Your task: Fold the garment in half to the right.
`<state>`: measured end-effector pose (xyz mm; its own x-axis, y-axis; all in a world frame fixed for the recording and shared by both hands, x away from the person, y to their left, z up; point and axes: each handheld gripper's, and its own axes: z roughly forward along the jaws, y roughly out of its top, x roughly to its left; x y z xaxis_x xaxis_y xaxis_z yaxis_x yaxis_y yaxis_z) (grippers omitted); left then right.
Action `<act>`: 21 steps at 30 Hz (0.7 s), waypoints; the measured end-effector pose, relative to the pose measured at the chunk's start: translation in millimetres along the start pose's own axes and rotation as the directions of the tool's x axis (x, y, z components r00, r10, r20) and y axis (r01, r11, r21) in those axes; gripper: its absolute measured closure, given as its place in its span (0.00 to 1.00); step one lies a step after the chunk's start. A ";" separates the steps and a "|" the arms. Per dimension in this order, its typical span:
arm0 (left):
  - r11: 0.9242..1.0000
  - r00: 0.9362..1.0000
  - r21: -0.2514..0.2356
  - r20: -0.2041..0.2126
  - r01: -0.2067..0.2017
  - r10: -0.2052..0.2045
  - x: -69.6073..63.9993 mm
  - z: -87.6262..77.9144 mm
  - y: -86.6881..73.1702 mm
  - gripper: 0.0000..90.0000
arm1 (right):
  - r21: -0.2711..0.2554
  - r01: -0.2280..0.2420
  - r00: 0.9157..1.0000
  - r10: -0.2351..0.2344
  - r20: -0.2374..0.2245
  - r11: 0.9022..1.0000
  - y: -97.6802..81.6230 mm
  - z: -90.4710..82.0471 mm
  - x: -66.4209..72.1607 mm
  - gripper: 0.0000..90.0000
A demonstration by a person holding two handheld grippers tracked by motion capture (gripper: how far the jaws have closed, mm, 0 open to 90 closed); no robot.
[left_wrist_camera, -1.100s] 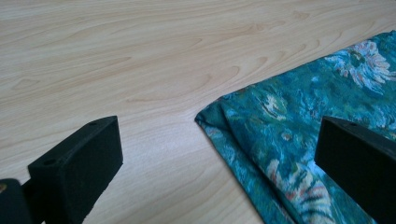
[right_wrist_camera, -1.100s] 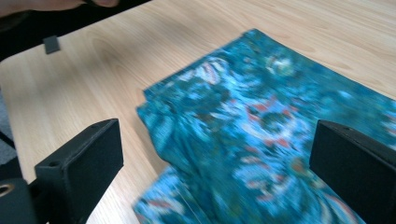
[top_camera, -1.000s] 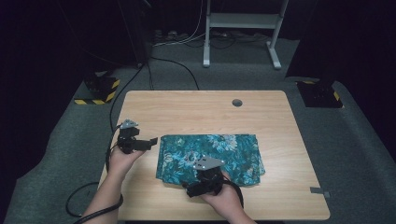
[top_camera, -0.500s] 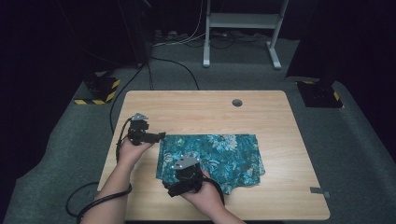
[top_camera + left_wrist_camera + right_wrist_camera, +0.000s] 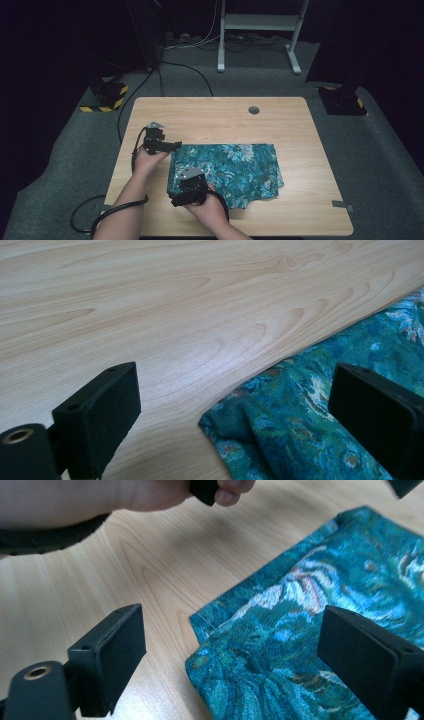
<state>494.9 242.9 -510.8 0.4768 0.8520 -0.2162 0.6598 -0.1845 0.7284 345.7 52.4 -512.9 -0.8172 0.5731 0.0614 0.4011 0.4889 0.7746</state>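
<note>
Folded teal floral cloth (image 5: 227, 172) on counter (image 5: 300, 125), left gripper (image 5: 235, 405) and right gripper (image 5: 230, 655) spread, just been closing, each framing a cloth corner, pads clear, cloth's near-left edge hidden under right gripper in high view

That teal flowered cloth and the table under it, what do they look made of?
The teal flowered cloth looks like thin woven fabric, matte: it folds softly, with a stitched hem at the corner. The pale wooden table shows printed-looking grain and a smooth sheen, probably wood laminate.

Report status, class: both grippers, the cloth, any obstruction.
Left gripper open at far-left corner of folded teal floral cloth, jaws just closing. Right gripper open at near-left corner, likewise closing. Table unobstructed.
</note>
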 end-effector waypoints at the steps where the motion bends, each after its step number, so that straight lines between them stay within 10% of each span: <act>1: 1.000 1.000 -0.003 0.003 -0.001 0.001 -0.7 1.2 0.2 0.08 | 0.008 0.006 1.000 -0.006 0.005 1.000 -1.1 2.3 0.1 0.14; 21: 0.999 1.000 0.032 -0.004 0.031 -0.030 -0.9 19.8 -13.0 0.21 | 0.048 0.034 0.998 -0.036 0.059 0.998 -6.8 19.7 9.7 0.34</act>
<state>497.4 234.9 -532.9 0.4540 0.8594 -0.2353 0.6925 -0.1741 0.7001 343.2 67.7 -530.0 -0.8055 0.5926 -0.0039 0.3928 0.5388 0.7452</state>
